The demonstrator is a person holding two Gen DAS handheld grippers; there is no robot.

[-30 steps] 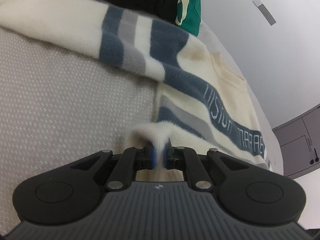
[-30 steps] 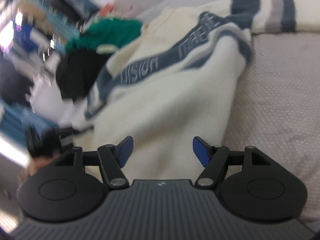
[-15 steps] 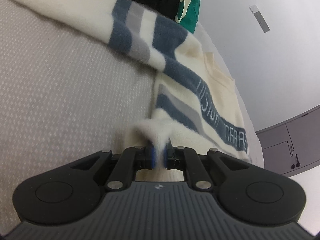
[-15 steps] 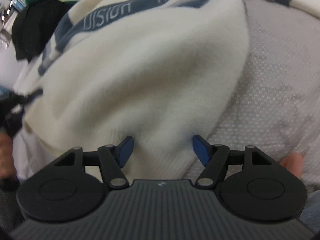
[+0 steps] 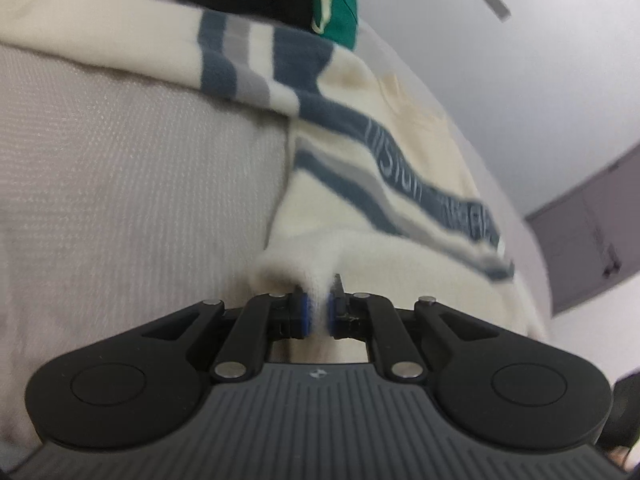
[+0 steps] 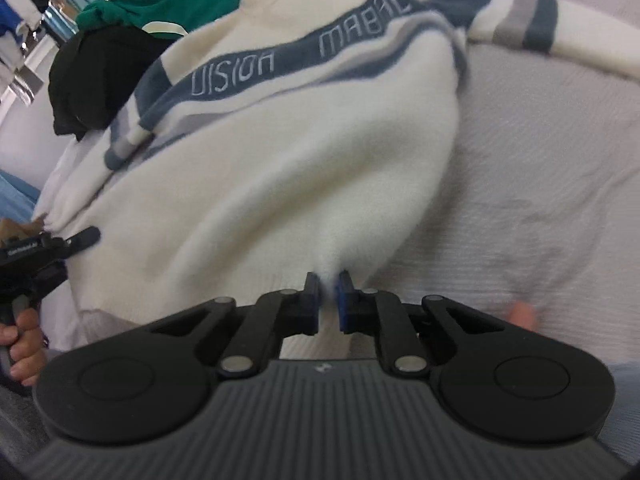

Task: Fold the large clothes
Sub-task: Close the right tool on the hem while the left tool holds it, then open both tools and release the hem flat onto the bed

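A: Item one, my right gripper (image 6: 329, 300). What do you log?

B: Jaws have just been closing; blue pads now pinch a tuft of the cream sweater (image 6: 280, 168) at its lower hem. Item two, my left gripper (image 5: 318, 312): clamped tight on another bunch of the same hem, fabric pulled up into a small peak between the pads.

A: The sweater itself?

B: Cream knit with a blue band lettered across the chest and grey and blue stripes on the sleeve (image 5: 248, 64). It lies chest up on the grey textured cover (image 5: 120, 184), with that sleeve stretched out sideways across the cover.

A: Neighbours?

B: Past the collar, a black garment (image 6: 96, 80) and a green garment (image 6: 168, 0) lie piled together, touching or nearly touching the sweater's shoulder. In the right wrist view the hand (image 6: 22, 344) holding the left gripper's handle shows at the left edge. A blurred fingertip (image 6: 522, 314) shows beside my right gripper.

A: Obstructions?

B: Only that pile, at the collar end. Nothing lies on the sweater's body.

A: Edges and room?

B: Bare cover runs wide on the sleeve side. On the other side the sweater lies close to the cover's edge, with plain wall and a grey cabinet (image 5: 592, 240) beyond. The far background in the right wrist view is blurred clutter I cannot itemise.
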